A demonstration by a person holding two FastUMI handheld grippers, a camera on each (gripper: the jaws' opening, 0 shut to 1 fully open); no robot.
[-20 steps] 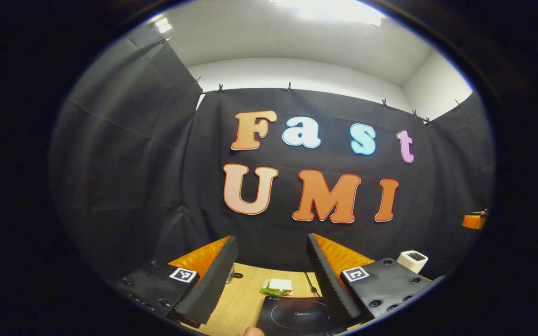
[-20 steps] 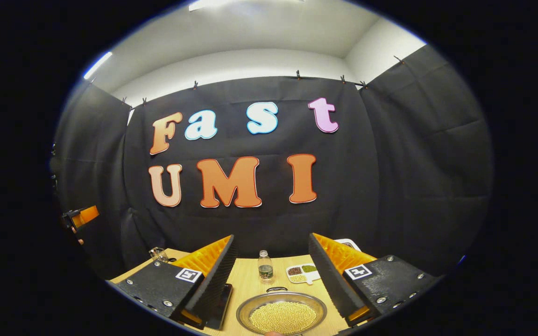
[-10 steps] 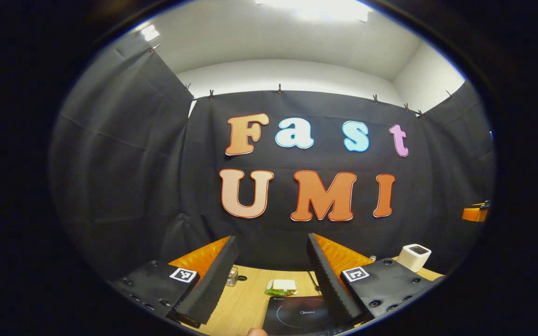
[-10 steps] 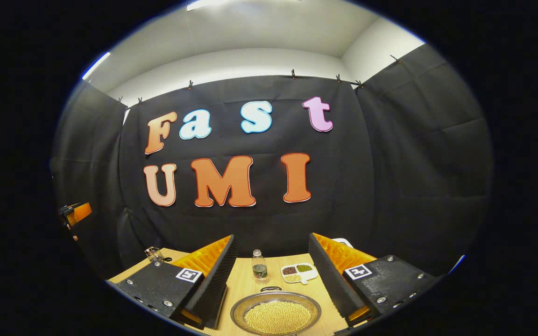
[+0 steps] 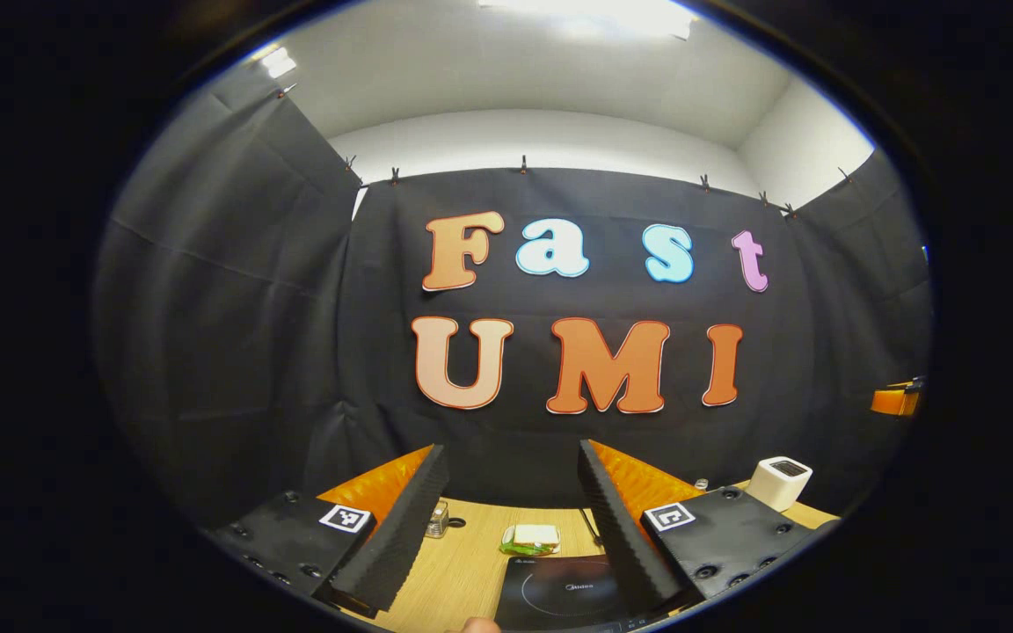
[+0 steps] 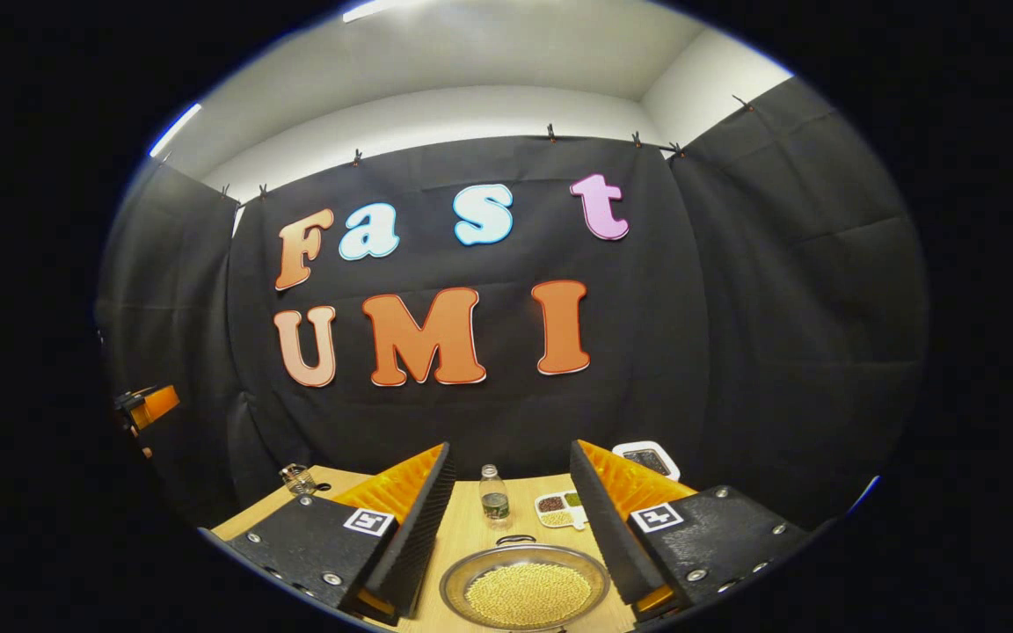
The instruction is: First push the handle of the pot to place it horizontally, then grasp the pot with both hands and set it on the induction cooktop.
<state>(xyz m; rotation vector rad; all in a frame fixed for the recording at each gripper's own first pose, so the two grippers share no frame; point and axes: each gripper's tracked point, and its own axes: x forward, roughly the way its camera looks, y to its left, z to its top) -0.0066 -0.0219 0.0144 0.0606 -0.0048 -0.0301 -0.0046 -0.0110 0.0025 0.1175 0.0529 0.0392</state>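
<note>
Pot (image 6: 525, 587) unlabelled; cooktop (image 5: 559, 592) logo too small.

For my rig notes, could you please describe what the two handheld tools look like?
Each tool, left and right, has two wedge-shaped fingers with ribbed inner faces and orange ridged backing, mounted on black bolted plates, each carrying a square black-and-white marker.

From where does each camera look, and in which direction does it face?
Left gripper view: rides on the left gripper, faces the back wall over the cooktop; its own open fingers show, and a fingertip at the bottom edge.
Right gripper view: rides on the right gripper, faces the same wall over the pot of beans and a bottle; its own open fingers show.
Shared: the wooden table and the wall.
</note>
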